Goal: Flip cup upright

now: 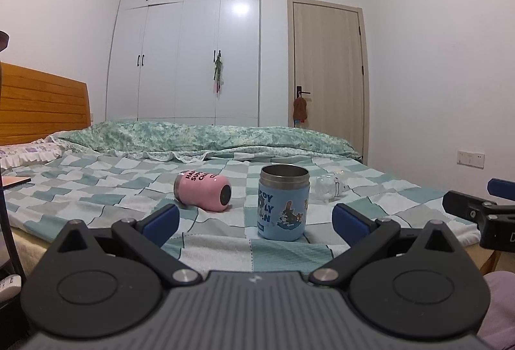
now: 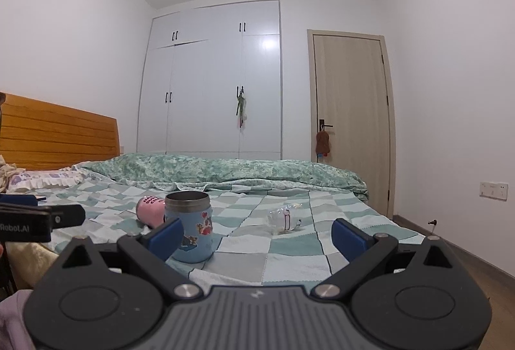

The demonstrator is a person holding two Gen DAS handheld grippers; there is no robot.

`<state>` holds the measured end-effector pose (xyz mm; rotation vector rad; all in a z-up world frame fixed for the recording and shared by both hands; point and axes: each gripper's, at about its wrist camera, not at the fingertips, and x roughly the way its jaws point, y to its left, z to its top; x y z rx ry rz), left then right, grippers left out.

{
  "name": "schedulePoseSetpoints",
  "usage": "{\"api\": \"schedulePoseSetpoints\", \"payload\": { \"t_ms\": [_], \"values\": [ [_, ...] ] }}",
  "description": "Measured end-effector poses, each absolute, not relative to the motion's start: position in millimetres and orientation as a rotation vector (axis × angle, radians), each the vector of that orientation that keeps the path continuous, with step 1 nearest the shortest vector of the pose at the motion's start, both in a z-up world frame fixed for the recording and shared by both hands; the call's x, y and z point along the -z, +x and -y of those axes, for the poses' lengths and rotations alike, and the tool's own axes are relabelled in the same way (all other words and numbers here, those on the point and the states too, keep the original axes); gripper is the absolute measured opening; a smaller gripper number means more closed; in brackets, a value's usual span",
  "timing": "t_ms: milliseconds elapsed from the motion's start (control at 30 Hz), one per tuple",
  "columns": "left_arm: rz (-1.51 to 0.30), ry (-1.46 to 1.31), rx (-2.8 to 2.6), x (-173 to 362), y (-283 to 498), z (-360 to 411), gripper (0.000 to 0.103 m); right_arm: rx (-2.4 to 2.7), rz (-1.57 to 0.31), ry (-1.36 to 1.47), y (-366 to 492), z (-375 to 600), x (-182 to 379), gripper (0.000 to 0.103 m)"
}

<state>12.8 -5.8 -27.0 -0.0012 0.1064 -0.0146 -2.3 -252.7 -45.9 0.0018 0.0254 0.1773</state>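
A pink cup (image 1: 203,193) lies on its side on the checked bedspread (image 1: 96,185), its base toward me. A blue cartoon cup (image 1: 283,203) stands upright just right of it, its steel mouth open at the top. A clear glass cup (image 1: 328,187) lies on its side behind it to the right. My left gripper (image 1: 256,221) is open and empty, short of the blue cup. In the right wrist view my right gripper (image 2: 257,234) is open and empty; the blue cup (image 2: 193,229) stands by its left finger, the pink cup (image 2: 149,211) behind it, the glass cup (image 2: 285,218) ahead.
A folded green quilt (image 1: 206,137) lies across the far side of the bed. A wooden headboard (image 1: 42,105) is at left, with pillows (image 1: 29,153) below it. White wardrobes (image 1: 190,44) and a door (image 1: 328,66) stand behind. The right gripper (image 1: 476,211) shows at the left view's right edge.
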Motion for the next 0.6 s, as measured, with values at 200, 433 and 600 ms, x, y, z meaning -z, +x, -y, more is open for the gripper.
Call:
{"api": "schedulePoseSetpoints", "payload": {
  "t_ms": [200, 433, 600],
  "values": [
    [-0.102, -0.002, 0.015, 26.4, 9.4, 6.9, 0.103, -0.178, -0.020, 0.000, -1.2, 252.0, 45.9, 0.099],
    [-0.096, -0.004, 0.015, 25.7, 9.3, 6.1, 0.103, -0.179, -0.017, 0.002, -2.9, 252.4, 47.3, 0.099],
    [-0.092, -0.003, 0.014, 25.8, 9.0, 6.1, 0.103, -0.178, -0.015, 0.001, -3.9, 252.3, 47.7, 0.099]
  ]
}}
